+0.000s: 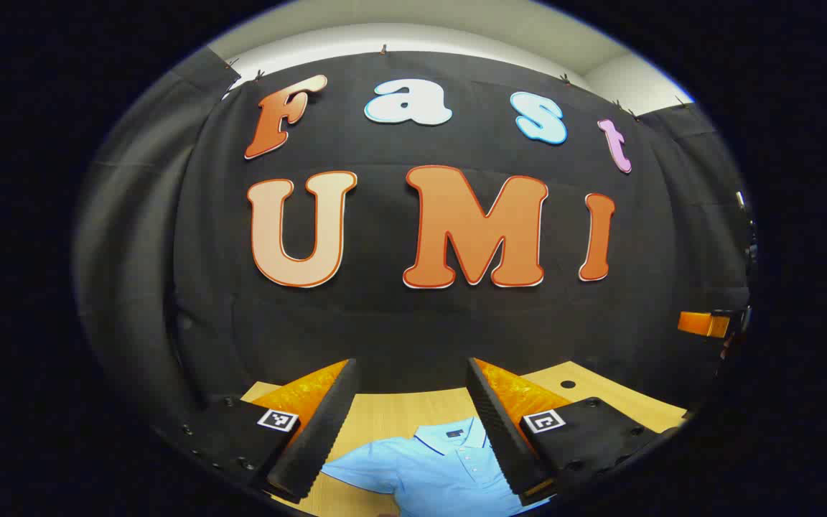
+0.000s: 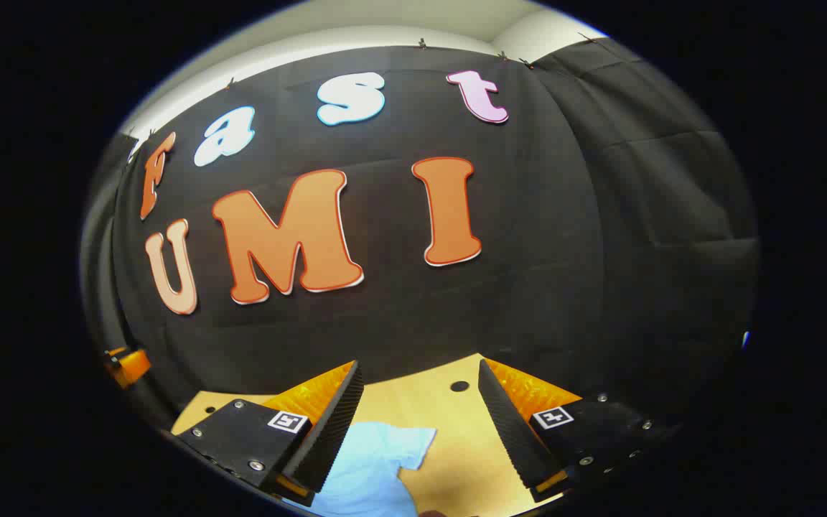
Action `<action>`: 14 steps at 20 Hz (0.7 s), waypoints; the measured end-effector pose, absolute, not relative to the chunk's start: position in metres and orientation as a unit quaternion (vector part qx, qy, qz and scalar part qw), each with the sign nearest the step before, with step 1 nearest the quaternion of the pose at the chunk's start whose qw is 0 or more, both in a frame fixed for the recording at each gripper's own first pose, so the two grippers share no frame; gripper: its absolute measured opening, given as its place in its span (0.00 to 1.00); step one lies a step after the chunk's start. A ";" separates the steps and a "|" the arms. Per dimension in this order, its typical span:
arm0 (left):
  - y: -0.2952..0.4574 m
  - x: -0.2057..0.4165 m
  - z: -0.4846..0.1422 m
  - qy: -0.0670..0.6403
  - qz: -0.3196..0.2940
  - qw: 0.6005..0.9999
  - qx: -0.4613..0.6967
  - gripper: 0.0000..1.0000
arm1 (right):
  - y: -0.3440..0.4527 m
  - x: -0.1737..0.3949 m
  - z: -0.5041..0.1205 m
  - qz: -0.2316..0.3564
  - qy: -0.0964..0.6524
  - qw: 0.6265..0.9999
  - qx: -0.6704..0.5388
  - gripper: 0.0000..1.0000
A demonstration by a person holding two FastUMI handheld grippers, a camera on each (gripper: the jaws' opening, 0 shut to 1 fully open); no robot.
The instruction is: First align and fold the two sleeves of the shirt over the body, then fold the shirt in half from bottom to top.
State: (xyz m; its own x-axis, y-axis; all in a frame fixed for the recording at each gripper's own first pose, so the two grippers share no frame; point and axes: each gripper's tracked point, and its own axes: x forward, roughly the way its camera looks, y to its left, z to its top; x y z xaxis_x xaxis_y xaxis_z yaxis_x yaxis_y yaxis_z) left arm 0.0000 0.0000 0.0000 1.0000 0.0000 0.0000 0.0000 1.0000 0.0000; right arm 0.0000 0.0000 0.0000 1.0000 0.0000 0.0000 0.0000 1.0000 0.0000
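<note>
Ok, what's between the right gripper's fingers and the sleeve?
Nothing. In the right gripper view the open right gripper hangs above the shirt's sleeve, with bare table beside it.

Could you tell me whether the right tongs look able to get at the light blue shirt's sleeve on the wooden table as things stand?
Probably yes. The right tongs are open above the light blue short sleeve, which lies flat on the pale wooden table with nothing lying over it.

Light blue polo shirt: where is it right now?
The light blue polo shirt lies flat on the wooden table, collar toward the black cloth wall, low between the open left tongs; one sleeve shows in the right gripper view.
</note>
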 end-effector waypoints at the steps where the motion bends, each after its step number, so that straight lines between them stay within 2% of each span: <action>1: 0.002 0.005 0.003 -0.004 0.009 1.000 0.001 0.94 | 0.003 0.008 0.003 0.005 -0.004 1.000 -0.009 0.98; 3: -0.002 0.009 0.009 -0.011 0.013 1.000 -0.015 0.98 | 0.002 0.023 0.001 -0.001 0.009 0.999 -0.033 0.98; 5: -0.007 0.012 0.005 -0.009 0.013 1.000 -0.019 0.95 | 0.008 0.032 0.003 0.009 0.014 0.999 -0.040 0.98; 6: -0.006 0.013 0.004 -0.008 0.016 1.000 -0.022 0.98 | 0.009 0.036 0.002 0.014 0.015 0.999 -0.042 0.98; 14: 0.031 0.004 -0.015 0.018 0.063 0.997 -0.046 0.98 | 0.003 0.042 -0.047 0.023 0.082 0.995 -0.057 0.98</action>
